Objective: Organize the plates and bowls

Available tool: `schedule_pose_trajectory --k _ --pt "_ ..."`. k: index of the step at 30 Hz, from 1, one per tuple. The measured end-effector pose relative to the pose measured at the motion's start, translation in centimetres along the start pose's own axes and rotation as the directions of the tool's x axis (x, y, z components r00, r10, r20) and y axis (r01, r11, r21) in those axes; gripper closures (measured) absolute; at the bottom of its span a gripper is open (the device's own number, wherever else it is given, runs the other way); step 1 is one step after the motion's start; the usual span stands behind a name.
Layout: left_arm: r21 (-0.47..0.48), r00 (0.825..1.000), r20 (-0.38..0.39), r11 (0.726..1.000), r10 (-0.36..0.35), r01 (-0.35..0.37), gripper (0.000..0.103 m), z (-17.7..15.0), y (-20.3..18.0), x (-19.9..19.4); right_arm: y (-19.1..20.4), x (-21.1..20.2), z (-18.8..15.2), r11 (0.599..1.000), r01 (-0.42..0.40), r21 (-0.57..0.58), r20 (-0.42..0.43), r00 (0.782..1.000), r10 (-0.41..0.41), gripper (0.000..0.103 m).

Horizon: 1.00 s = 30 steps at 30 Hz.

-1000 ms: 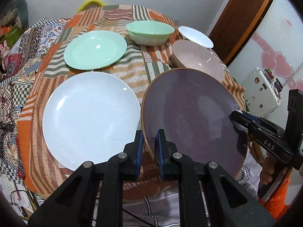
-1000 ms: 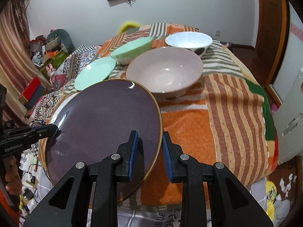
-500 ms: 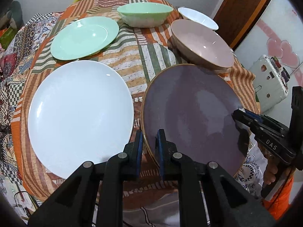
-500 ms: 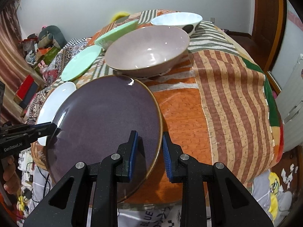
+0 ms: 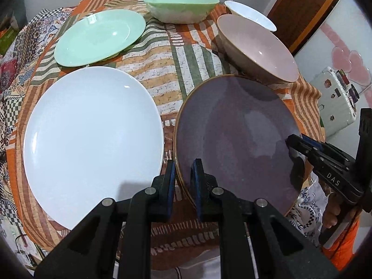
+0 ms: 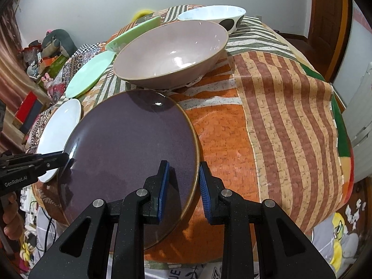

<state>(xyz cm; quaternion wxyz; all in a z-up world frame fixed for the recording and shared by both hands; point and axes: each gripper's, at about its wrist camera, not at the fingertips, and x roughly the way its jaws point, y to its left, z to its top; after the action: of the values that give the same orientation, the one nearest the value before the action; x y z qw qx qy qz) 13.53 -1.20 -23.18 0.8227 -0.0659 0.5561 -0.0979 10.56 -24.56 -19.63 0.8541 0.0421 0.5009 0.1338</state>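
Note:
A purple plate with a gold rim lies low over the table's near edge, held from both sides. My left gripper is shut on its left rim. My right gripper straddles its right rim, with the jaws a little wider than the rim. A white plate lies to the left, a green plate behind it. A pink bowl, a green bowl and a white bowl stand at the back.
The round table wears a striped orange cloth that hangs over its edges. A white appliance and a wooden door are to the right. Clutter and toys lie on the left.
The purple plate has come down toward the table, beside the white plate. Both grippers have moved forward and lower with it. The right jaws have spread slightly.

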Motion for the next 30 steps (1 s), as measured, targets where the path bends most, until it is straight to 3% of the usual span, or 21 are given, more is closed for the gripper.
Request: schedule_pose_trajectory --k 9,11,16,18,21,25,30 --pt "-0.010 1.000 0.019 1.000 -0.019 0.019 0.090 -0.1 0.1 -0.9 0.6 -0.6 0.3 0.999 0.031 -0.030 0.017 0.999 -0.031 0.077" --pt "-0.008 0.999 0.044 0.999 -0.031 0.032 0.089 -0.1 0.1 -2.1 0.5 -1.5 0.4 0.999 0.034 -0.030 0.039 0.999 -0.033 0.072" --pt "0.016 0.987 0.160 1.000 -0.007 0.004 0.075 -0.3 -0.2 -6.3 1.5 -4.4 1.0 0.997 0.034 -0.067 0.106 0.994 -0.026 0.063" --pt "0.016 0.977 0.213 1.000 0.010 -0.013 0.061 -0.5 -0.1 -8.1 2.1 -5.5 1.2 0.996 0.031 -0.082 0.141 0.990 -0.019 0.057" --pt "0.003 0.963 0.268 0.999 0.031 -0.033 0.050 -0.7 0.7 -10.1 3.4 -6.5 1.7 0.994 0.021 -0.107 0.172 0.985 -0.002 0.055" --pt "-0.024 0.942 0.324 0.996 0.091 -0.088 0.045 -1.3 2.2 -12.1 5.1 -7.0 2.4 0.991 -0.003 -0.135 0.200 0.979 0.030 0.047" --pt "-0.093 0.937 0.329 0.991 0.120 -0.095 0.044 -2.1 5.5 -12.9 7.9 -6.3 3.4 0.982 -0.033 -0.184 0.194 0.979 0.069 0.046"
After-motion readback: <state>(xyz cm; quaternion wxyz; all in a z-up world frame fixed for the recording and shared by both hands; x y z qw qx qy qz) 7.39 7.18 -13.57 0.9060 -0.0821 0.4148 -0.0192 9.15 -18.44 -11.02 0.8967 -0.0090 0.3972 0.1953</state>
